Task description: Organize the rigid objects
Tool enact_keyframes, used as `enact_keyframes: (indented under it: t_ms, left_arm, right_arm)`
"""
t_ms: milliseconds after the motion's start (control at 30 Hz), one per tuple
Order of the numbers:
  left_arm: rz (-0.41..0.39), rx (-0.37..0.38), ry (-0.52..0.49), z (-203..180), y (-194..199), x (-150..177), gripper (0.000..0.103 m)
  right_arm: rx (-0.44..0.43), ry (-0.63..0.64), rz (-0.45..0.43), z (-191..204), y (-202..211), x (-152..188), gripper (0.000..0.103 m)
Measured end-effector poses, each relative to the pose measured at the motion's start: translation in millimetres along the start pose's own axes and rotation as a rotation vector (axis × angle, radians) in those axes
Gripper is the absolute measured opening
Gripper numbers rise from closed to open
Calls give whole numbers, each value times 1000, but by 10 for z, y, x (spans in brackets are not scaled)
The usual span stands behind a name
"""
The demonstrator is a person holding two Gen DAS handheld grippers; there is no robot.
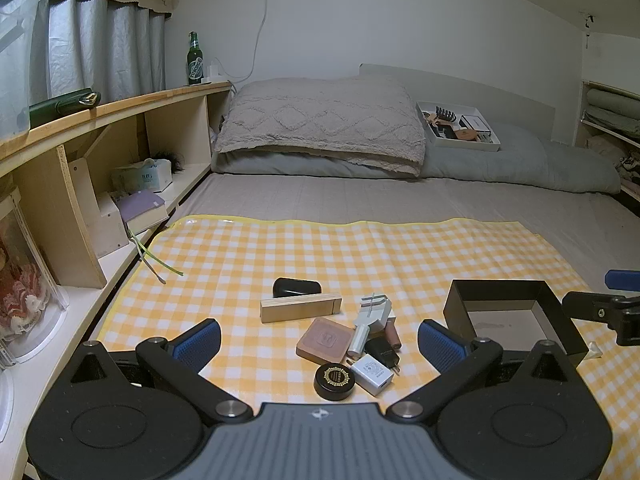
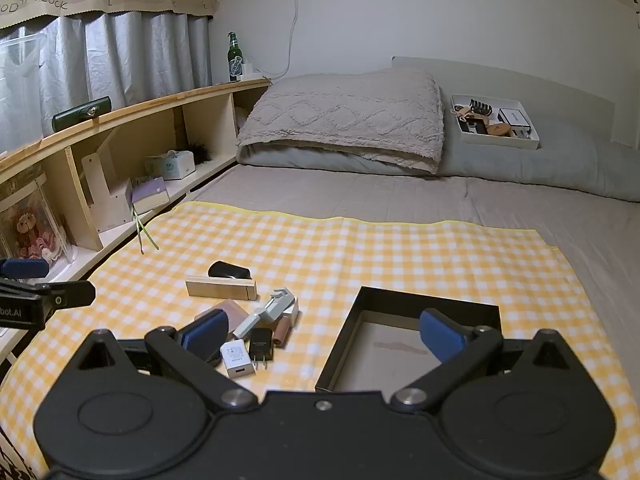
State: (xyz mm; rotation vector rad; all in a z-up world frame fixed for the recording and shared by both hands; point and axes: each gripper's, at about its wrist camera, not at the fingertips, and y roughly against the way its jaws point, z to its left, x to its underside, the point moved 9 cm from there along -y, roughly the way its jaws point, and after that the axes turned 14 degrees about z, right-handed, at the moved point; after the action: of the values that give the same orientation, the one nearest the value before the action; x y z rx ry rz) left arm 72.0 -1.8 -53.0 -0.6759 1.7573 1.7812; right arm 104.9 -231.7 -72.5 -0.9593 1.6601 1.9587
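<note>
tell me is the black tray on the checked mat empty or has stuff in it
Empty: the black tray shows only its bare pale floor, and the small items lie outside it.

Left gripper (image 1: pixel 319 344), right gripper (image 2: pixel 323 335): jaws wide.

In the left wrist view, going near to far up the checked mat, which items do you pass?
Round black jar → white charger → pink square case → wooden block → black oval case.
</note>
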Motion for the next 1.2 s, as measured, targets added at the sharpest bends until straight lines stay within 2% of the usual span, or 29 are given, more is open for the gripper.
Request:
enact_keyframes:
  t_ms: [1200]
  left_arm:
    - [6,6,3,6,-27,-19,103]
  right_arm:
    - [-3,-2,2,-1,-7,1,103]
